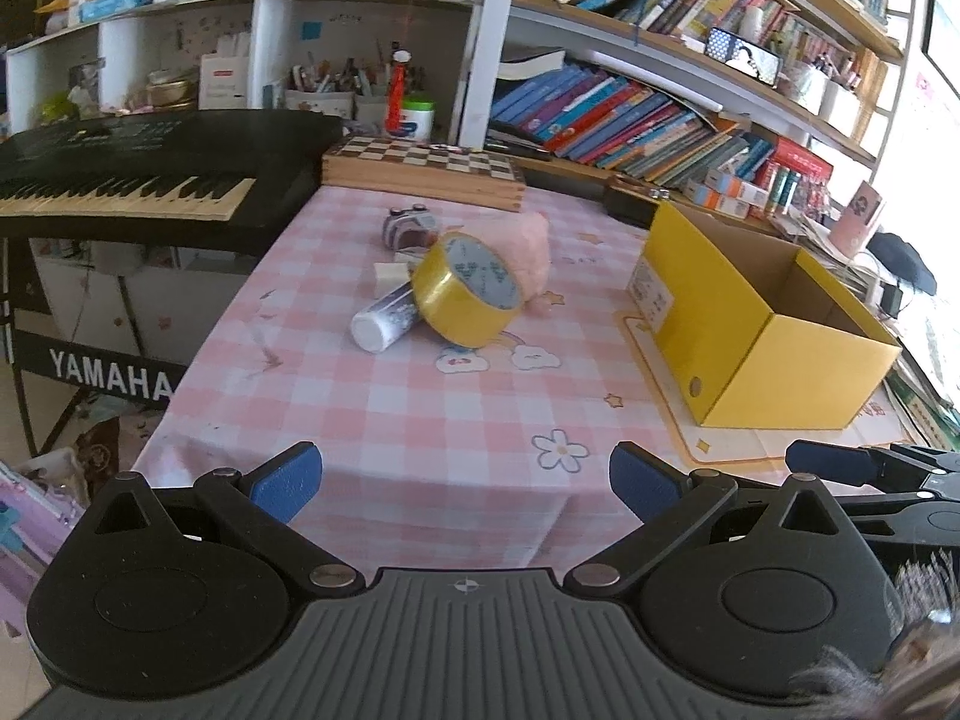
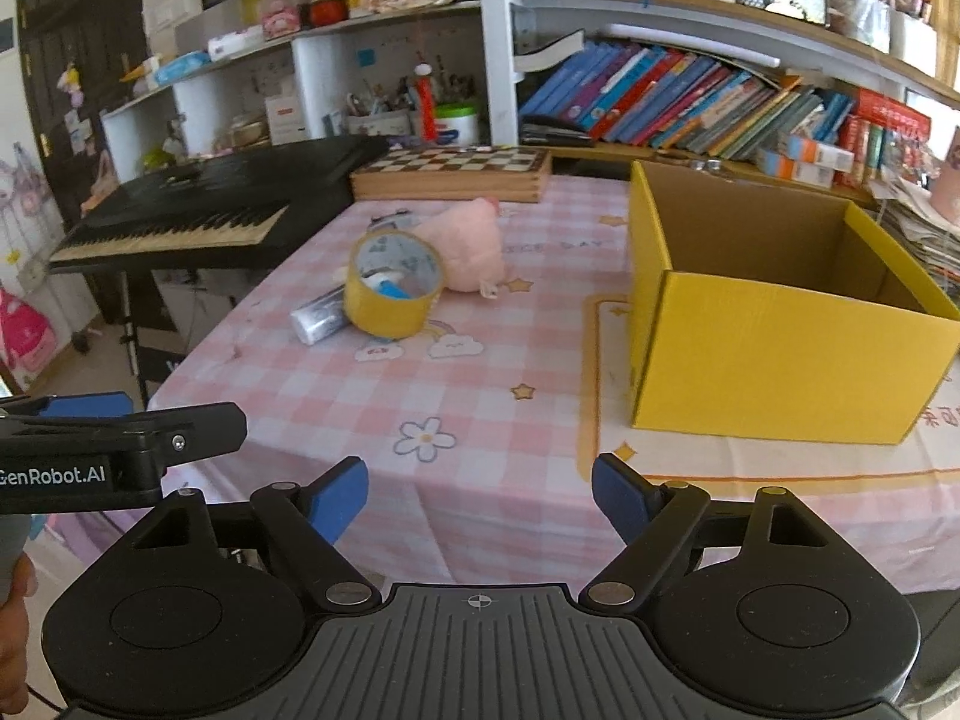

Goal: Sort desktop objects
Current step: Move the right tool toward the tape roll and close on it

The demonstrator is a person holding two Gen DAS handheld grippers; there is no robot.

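Both grippers stand at the near edge of the table with their jaws spread wide and nothing between them: the left gripper [image 1: 465,483] and the right gripper [image 2: 480,501], side by side, blue pads facing inward.

Surface: a pink-and-white checked tablecloth [image 1: 420,420] printed with flowers, stars and clouds covers the table. Near its middle lies a cluster of objects. A roll of yellow tape [image 1: 465,297] stands tilted on its edge, leaning over a white-capped tube [image 1: 387,315] that lies flat. A pink plush toy [image 2: 465,246] rests just behind the roll. A small purple-and-white item [image 1: 408,225] sits behind them; its type cannot be determined. An open yellow cardboard box [image 2: 780,324] stands on the right side of the table, well apart from the cluster.

Room: a wooden chessboard case [image 1: 423,171] lies at the far table edge. A black Yamaha keyboard [image 1: 126,180] stands to the left. Shelves with leaning books [image 1: 630,114] fill the back wall.
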